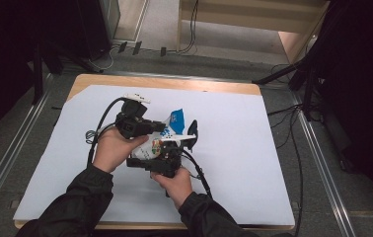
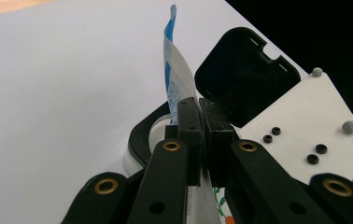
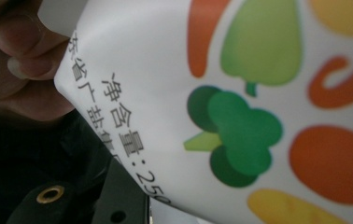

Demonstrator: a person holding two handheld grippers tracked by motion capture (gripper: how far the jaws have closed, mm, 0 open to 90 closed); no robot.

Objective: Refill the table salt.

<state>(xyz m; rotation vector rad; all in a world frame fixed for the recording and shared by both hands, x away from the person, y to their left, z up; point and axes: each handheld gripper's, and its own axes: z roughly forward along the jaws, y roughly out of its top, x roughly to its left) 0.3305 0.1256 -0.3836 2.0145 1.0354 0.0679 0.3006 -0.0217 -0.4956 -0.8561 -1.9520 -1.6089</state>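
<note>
A white bag (image 1: 173, 120) with a blue top and printed vegetables is held up over the middle of the white sheet. My left gripper (image 1: 162, 130) is shut on the bag's (image 2: 174, 70) thin edge, its jaws pressed together around it (image 2: 199, 116). Just behind stands a container (image 2: 138, 136) with a black rim and its black lid (image 2: 240, 74) swung open. My right gripper (image 1: 167, 154) sits under the bag, close to the lid (image 1: 193, 129). In the right gripper view the bag's printed face (image 3: 240, 93) covers the jaws, so their state is hidden.
A white sheet (image 1: 234, 143) covers the wooden table (image 1: 165, 83). The right gripper's white plate (image 2: 305, 121) lies close beside the left jaws. A hand's fingers (image 3: 20, 44) rest against the bag. Cables and dark stands ring the table on the floor.
</note>
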